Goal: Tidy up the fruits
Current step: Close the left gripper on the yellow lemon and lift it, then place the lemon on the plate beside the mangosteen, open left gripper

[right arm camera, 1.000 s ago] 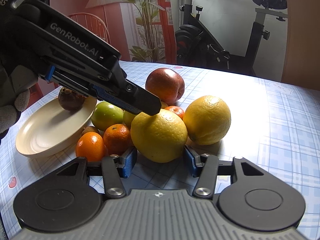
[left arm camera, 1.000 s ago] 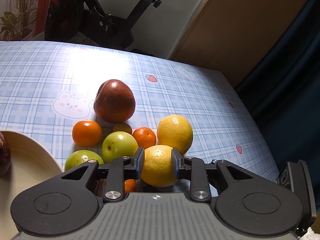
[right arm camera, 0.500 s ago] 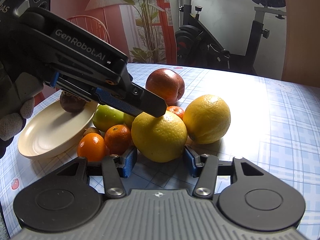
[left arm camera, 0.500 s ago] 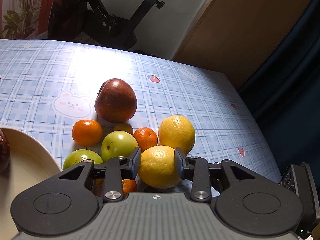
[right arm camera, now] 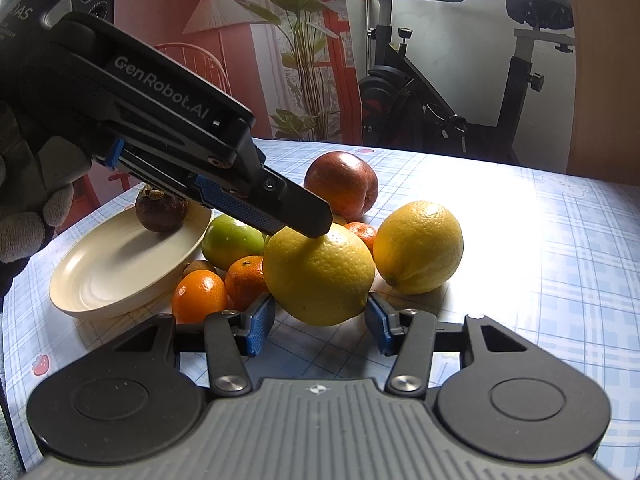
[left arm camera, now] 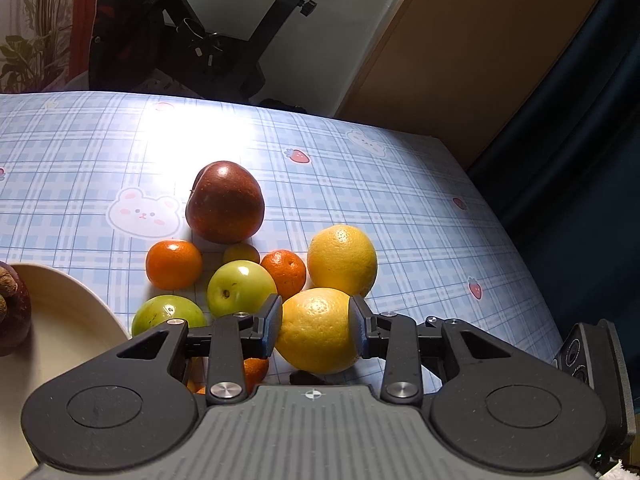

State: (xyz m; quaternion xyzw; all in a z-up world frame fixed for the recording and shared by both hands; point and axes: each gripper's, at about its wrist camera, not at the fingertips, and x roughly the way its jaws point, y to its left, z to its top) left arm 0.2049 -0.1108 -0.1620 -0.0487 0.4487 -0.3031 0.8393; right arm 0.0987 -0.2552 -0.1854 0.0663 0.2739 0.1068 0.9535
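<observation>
Left gripper (left arm camera: 316,325) is clamped on the near yellow citrus (left arm camera: 317,330), pads against its left and right flanks, lower centre of the left wrist view. In the right wrist view the same citrus (right arm camera: 319,274) looks to sit clear of the tabletop (right arm camera: 560,260), so I'd judge it lifted, carried by the left gripper (right arm camera: 310,224) coming in from upper left, angled down. Gloved hand (right arm camera: 30,200) holding it shows at the left edge.

Right gripper (right arm camera: 320,320) is spread wide with nothing held. Its blue pads sit just outside and below the citrus, near it; contact can't be confirmed.

Key relation: the cream plate (left arm camera: 72,320) lies left of the held citrus in the left wrist view, at the lower left edge. The plate (right arm camera: 120,264) already carries one dark purple fruit (right arm camera: 162,212) at its far rim. My read: the carry goes left over the small fruit.

In the path: two green fruits (left arm camera: 240,288) and several tangerines (left arm camera: 174,264) between citrus and plate. Second yellow citrus (left arm camera: 342,260) and red apple (left arm camera: 225,202) sit behind, on the tabletop.

Left hand is clearly the one doing this move. Risk: a round, smooth rind held only at two flanks could roll out if tilted.
</observation>
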